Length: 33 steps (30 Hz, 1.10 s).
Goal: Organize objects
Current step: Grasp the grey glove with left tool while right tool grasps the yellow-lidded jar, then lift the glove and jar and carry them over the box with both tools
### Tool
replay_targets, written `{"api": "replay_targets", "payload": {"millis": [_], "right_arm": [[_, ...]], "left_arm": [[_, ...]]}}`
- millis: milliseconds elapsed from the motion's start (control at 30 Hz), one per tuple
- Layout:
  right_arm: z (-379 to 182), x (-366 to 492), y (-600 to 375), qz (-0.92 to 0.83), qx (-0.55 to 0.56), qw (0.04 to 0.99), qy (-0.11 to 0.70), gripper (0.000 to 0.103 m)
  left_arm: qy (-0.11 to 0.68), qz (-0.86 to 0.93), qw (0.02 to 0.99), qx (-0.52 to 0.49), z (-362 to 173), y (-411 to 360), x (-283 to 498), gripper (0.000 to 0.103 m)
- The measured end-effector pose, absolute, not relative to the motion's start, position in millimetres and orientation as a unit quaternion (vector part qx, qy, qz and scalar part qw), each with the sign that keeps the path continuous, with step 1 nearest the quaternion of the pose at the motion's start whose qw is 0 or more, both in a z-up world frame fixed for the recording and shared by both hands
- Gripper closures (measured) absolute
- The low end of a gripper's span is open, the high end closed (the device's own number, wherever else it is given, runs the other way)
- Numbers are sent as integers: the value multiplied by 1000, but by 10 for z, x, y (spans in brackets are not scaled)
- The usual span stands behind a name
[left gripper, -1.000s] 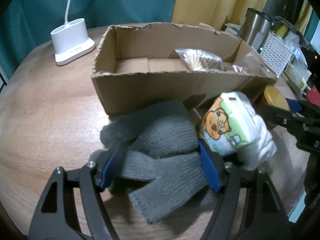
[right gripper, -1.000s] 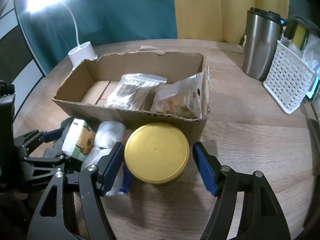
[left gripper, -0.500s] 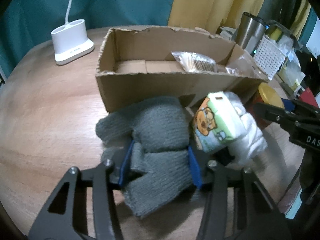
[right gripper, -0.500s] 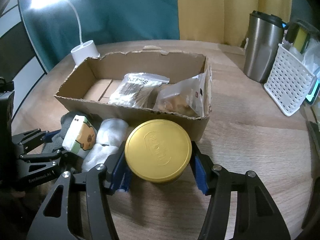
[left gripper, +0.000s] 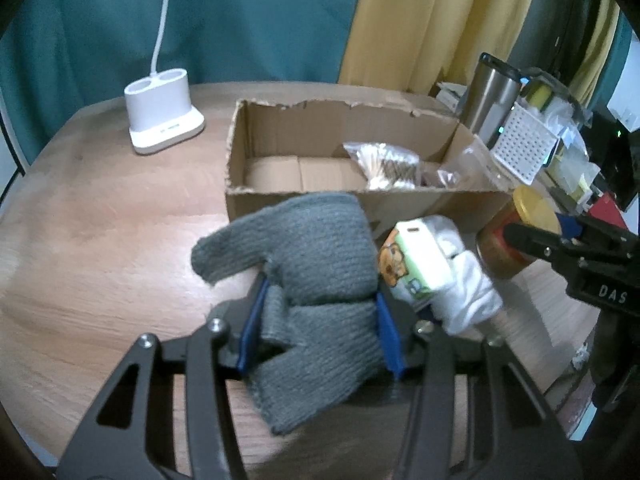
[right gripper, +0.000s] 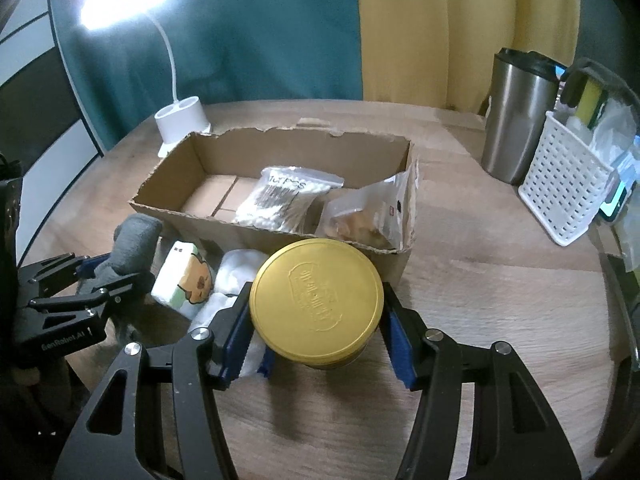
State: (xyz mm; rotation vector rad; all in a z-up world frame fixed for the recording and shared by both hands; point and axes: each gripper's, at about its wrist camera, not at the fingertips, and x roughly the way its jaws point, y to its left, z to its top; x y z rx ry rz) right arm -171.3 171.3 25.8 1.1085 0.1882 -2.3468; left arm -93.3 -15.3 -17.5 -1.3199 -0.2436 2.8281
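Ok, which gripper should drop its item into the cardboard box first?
Left, probably. The left gripper has the grey gloves lifted by the box's empty end; the right gripper holds the jar low.

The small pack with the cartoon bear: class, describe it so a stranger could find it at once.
Find the open cardboard box on the wooden table. Against its near wall, between grey knitted gloves and a gold-lidded jar, the pack lies beside white cloth. Only it bears a printed picture.

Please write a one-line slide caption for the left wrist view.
Left gripper clamps grey knitted gloves before the cardboard box.
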Motion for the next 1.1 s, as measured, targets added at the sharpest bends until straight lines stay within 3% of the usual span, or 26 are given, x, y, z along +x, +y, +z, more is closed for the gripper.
{"api": "replay_targets", "payload": {"millis": [1100], "right_arm": [[720,-1784,1815,-885,363,284,67,42]], "left_arm": [[-79,924,15,-374,313,-70,-1102,53]]}}
